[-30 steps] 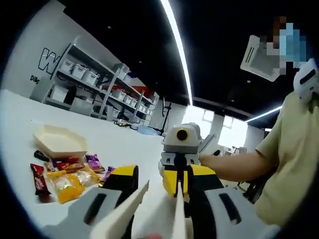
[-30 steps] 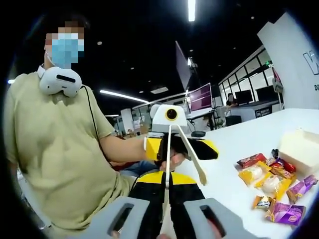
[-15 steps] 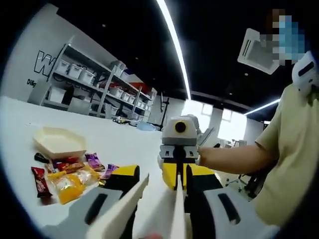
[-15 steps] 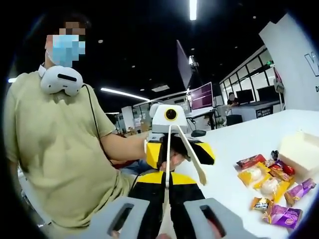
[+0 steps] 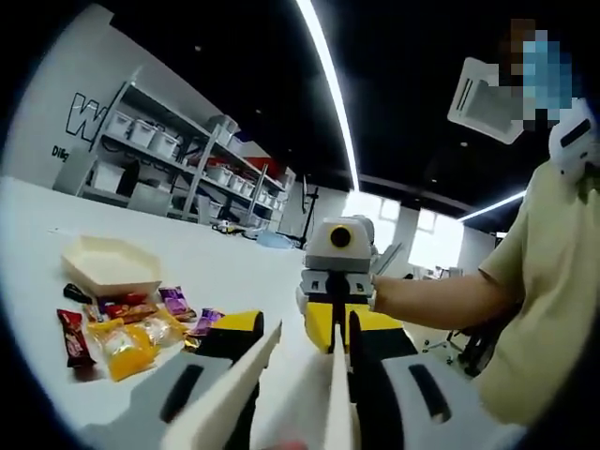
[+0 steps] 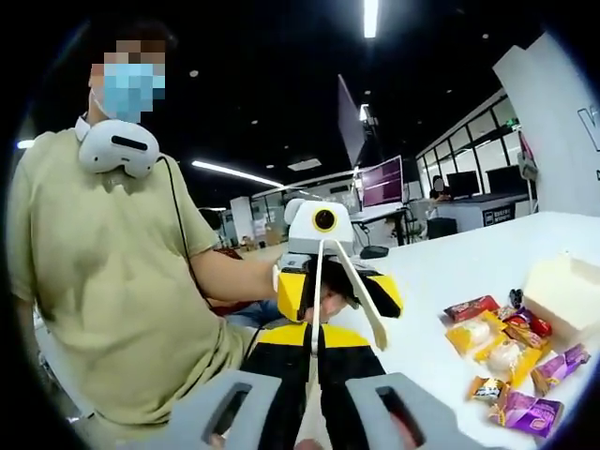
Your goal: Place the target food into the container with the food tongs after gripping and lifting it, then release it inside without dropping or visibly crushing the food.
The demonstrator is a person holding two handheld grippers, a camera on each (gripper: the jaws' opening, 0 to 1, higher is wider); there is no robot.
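Held over the last second; entries run from largest to smallest.

1. White table [image 5: 225, 272]. It carries all the stock, and nothing on it has shifted since a second ago.
2. Person [image 6: 103, 281], seated at the table edge with both grippers raised.
3. Container [image 5: 111, 265], a pale hexagonal tray. It sits just beyond the snacks and I see no food in it.
4. Left gripper [image 6: 337, 298]. Its jaws stand apart on either side of the tongs' two arms. I cannot tell whether they press on them.
5. Right gripper [image 5: 336, 330]. Its jaws are together on the tip of one tong arm.
6. Food tongs [image 5: 246, 384], cream. They are spread open and span between both grippers, well apart from the food.
7. Wrapped snacks [image 5: 122, 337], the target stock, lie in a loose pile untouched.

Only my views have drifted a little. I judge the tongs are still being seated and the pick has not begun.
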